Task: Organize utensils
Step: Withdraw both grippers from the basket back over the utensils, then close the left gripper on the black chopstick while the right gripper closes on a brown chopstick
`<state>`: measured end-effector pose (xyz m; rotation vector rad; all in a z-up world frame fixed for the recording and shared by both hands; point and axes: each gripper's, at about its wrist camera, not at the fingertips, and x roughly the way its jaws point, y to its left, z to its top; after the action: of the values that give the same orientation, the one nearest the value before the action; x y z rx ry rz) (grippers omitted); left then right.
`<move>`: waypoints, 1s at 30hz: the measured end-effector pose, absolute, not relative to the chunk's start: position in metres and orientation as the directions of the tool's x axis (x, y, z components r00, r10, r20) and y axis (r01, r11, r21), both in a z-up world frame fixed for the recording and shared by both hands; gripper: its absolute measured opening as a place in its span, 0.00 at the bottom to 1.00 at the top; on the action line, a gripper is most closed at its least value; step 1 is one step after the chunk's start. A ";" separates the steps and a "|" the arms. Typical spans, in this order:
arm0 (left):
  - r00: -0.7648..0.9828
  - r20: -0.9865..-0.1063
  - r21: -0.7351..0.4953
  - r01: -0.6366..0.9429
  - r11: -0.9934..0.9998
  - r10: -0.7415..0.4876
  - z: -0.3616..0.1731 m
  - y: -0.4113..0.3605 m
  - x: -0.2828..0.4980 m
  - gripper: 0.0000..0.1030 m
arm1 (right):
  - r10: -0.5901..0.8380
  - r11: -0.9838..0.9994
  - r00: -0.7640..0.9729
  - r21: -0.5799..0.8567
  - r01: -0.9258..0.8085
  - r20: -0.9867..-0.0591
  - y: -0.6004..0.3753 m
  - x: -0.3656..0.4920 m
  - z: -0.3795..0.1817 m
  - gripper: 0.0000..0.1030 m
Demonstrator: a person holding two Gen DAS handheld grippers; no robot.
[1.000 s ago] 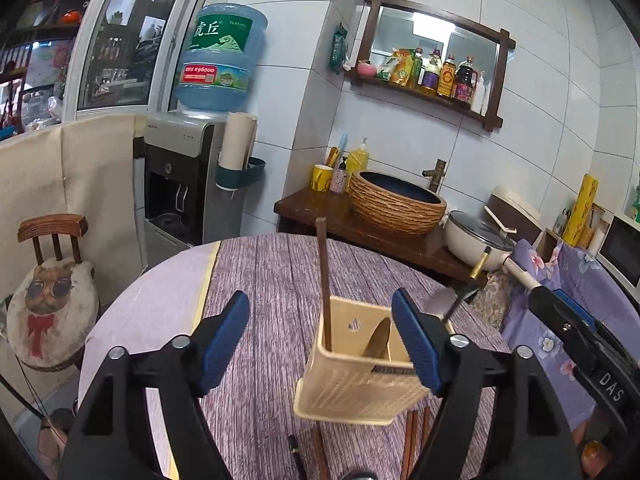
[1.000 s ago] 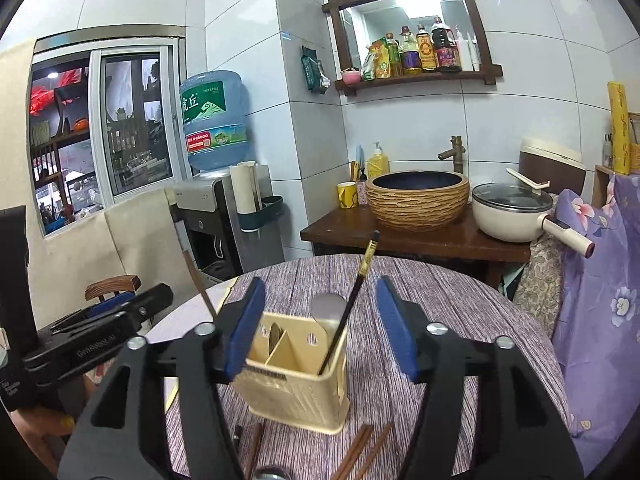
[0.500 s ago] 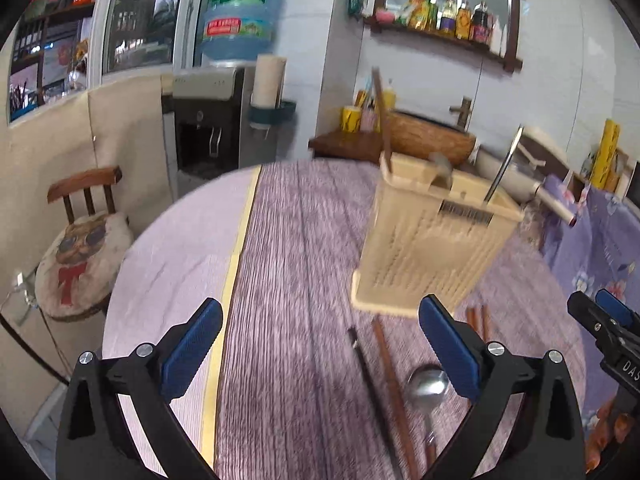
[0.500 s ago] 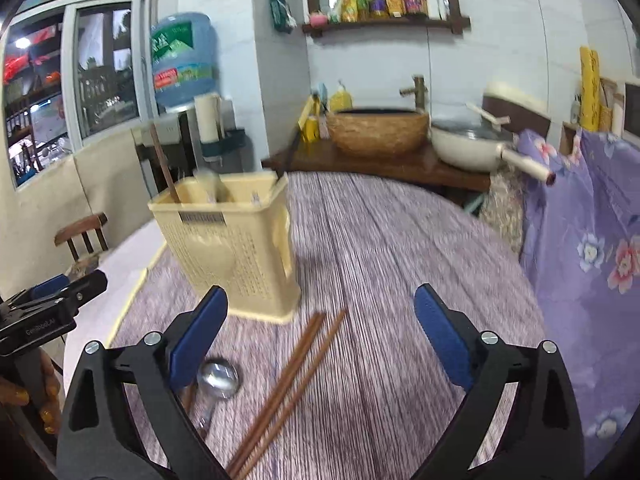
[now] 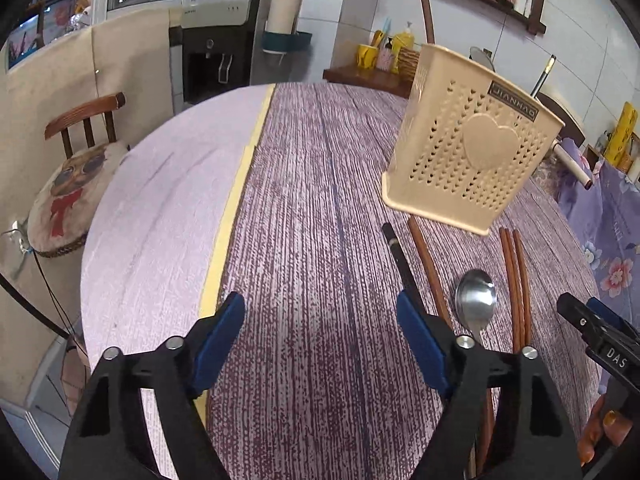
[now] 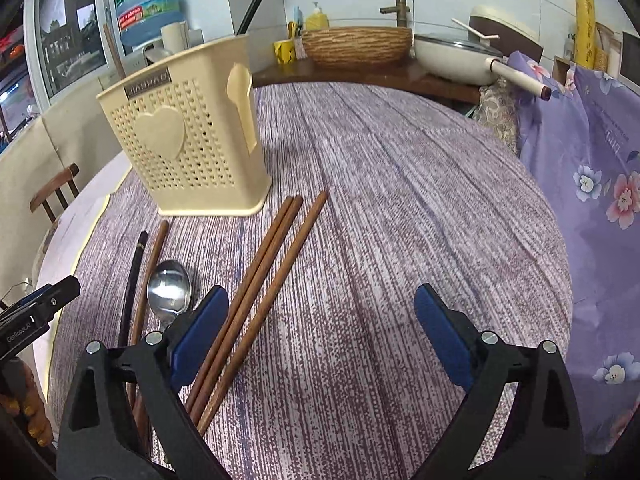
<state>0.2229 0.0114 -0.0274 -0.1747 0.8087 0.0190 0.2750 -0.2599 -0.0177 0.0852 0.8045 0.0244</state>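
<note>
A cream perforated utensil holder stands on the round purple table with a few utensils sticking out of it. In front of it lie a steel spoon, a black chopstick, one brown chopstick and three brown chopsticks. My left gripper hovers low over bare cloth, left of the black chopstick, jaws closing with nothing between them. My right gripper is open over the table, its left finger beside the three chopsticks.
A wooden chair with a cushion stands left of the table. Behind are a water dispenser, a side counter with a woven basin and a white pot. Purple floral fabric hangs at the right.
Both grippers have come down from above the holder to just over the table and now point more steeply down. The loose utensils are now close in front of the fingers.
</note>
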 end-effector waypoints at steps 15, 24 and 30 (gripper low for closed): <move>0.663 -0.747 -0.114 -0.048 0.992 -0.054 -0.033 -0.002 0.230 0.52 | 0.071 0.989 0.587 0.133 0.065 -0.807 -0.252 0.327 -0.037 0.47; 0.659 -0.751 -0.090 -0.037 0.995 -0.043 -0.033 -0.008 0.234 0.52 | -0.036 0.996 0.580 0.019 0.088 -0.814 -0.238 0.359 -0.038 0.35; 0.643 -0.763 -0.085 -0.007 0.996 -0.061 -0.030 -0.020 0.246 0.47 | -0.036 0.997 0.582 0.008 0.074 -0.812 -0.237 0.368 -0.038 0.28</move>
<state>0.2465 -0.0201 -0.0299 -0.0831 0.8718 -0.0303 0.3682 -0.2372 -0.0384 0.0424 0.9470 -0.0643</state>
